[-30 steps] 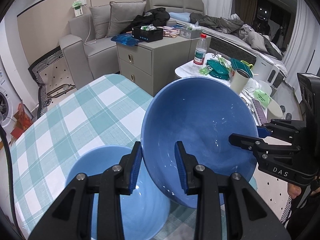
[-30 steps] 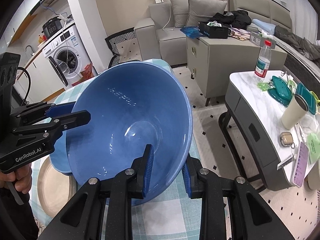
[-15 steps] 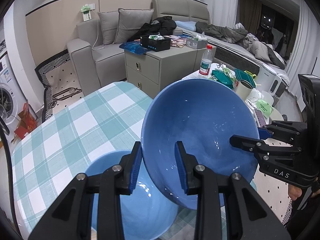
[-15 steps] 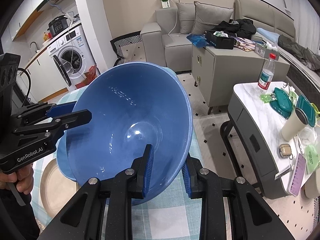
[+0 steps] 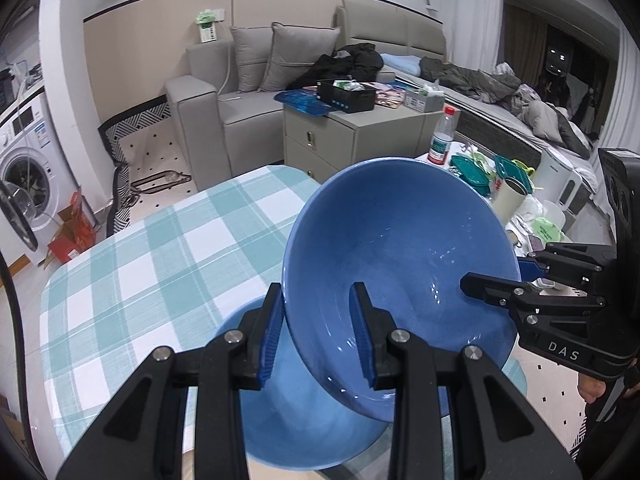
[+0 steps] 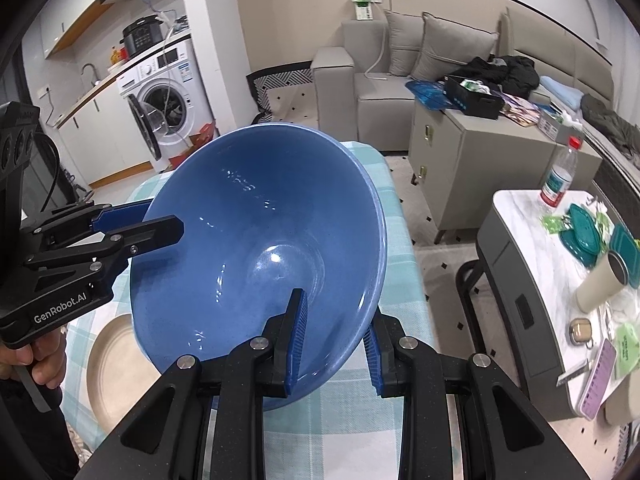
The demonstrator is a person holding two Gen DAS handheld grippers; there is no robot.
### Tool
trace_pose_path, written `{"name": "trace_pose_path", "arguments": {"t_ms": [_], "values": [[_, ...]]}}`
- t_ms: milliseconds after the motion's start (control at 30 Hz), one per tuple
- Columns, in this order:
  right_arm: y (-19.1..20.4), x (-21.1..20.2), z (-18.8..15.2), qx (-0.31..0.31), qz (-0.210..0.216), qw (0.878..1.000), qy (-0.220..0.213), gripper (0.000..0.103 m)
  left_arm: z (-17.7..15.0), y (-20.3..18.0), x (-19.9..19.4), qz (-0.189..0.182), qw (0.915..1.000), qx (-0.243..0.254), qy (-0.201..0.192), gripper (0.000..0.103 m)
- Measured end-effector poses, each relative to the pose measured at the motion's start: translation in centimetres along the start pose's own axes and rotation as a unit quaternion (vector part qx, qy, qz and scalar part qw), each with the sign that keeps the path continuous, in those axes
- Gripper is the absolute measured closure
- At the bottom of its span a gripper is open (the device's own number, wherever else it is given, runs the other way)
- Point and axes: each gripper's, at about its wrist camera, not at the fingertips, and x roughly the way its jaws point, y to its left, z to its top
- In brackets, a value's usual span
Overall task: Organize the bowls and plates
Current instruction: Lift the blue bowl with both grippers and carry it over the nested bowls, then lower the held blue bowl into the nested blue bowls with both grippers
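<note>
A large blue bowl (image 5: 400, 248) (image 6: 248, 240) hangs tilted above the checked table (image 5: 160, 260), gripped on opposite sides of its rim. My left gripper (image 5: 316, 304) is shut on the near rim in the left wrist view and appears at the left (image 6: 160, 224) in the right wrist view. My right gripper (image 6: 336, 320) is shut on the opposite rim and shows at the right (image 5: 492, 276) in the left wrist view. A second blue bowl (image 5: 288, 420) sits on the table just beneath the held one. A tan plate (image 6: 108, 368) lies on the table, partly hidden by the bowl.
A marble side table (image 6: 516, 208) to the right carries a water bottle (image 6: 558, 176), a cup (image 6: 600, 284) and teal lids. Beyond the table stand a grey cabinet (image 5: 344, 136) and a sofa (image 5: 224, 92). A washing machine (image 6: 164, 100) is at the left.
Both grippers have lifted the large blue bowl a little and drawn it back, still shut on its rim. The lower bowl and more of the checked cloth now show beneath it.
</note>
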Motion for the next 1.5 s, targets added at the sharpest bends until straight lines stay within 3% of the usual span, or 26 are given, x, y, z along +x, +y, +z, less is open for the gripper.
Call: {"name": "trace_pose_path", "arguments": {"t_ms": [767, 1500], "values": [[5.0, 2.5, 1.5, -0.052, 0.035, 0.998, 0.020, 0.076, -2.9, 4.4, -1.2, 0.045, 0.9978, -0.045, 0.020, 0.071], [7.1, 5.7, 1.4, -0.077, 0.037, 0.995, 0.054, 0.076, -5.3, 6.0, -0.7, 0.054, 0.9953, -0.065, 0.047, 0.071]]}}
